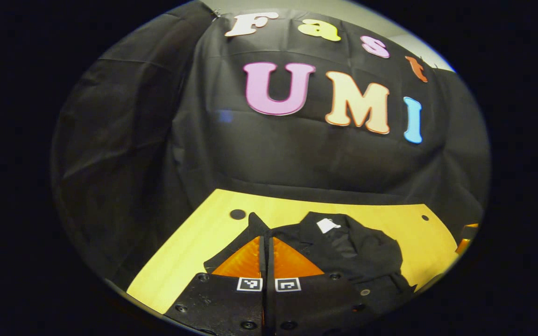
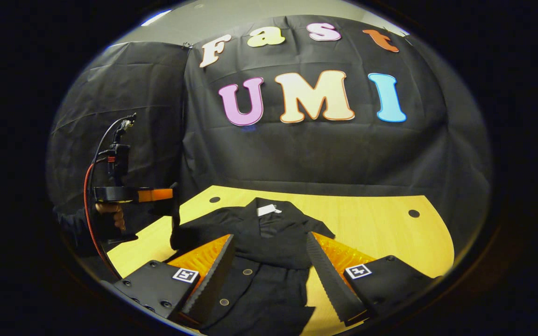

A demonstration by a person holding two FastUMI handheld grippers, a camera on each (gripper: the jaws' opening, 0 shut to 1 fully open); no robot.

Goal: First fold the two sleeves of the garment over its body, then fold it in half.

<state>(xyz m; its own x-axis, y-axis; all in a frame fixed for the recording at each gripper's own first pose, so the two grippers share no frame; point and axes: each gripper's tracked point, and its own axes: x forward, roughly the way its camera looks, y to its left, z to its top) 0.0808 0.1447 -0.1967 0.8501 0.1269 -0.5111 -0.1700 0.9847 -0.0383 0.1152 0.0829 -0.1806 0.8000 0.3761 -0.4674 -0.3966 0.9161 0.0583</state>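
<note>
Because the black button-front shirt (image 2: 259, 252) is thin, limp cloth, I judge it light and floppy: it will drape and wrinkle rather than hold a shape, and should be taken by a pinch at a hem or cuff edge, not in the middle of a panel. It lies spread on the yellow wooden table (image 2: 381, 219), collar and white neck label (image 2: 269, 210) toward the booth wall, buttons running down the front toward the cameras.

From the right gripper view, the right gripper (image 2: 269, 261) hangs just above the shirt's chest with its fingers spread wide to either side of the button placket, holding nothing. The right sleeve already appears gathered over the body beside the collar, though the dark cloth makes this hard to confirm.

Left of the shirt, the left gripper (image 2: 168, 196) is held level above the table edge by a hand (image 2: 110, 212). Its fingers are closed, and a strip of the shirt's left sleeve (image 2: 174, 224) hangs down from their tips. In the left gripper view the fingers (image 1: 245, 259) meet with dark fabric rising between them.
</note>
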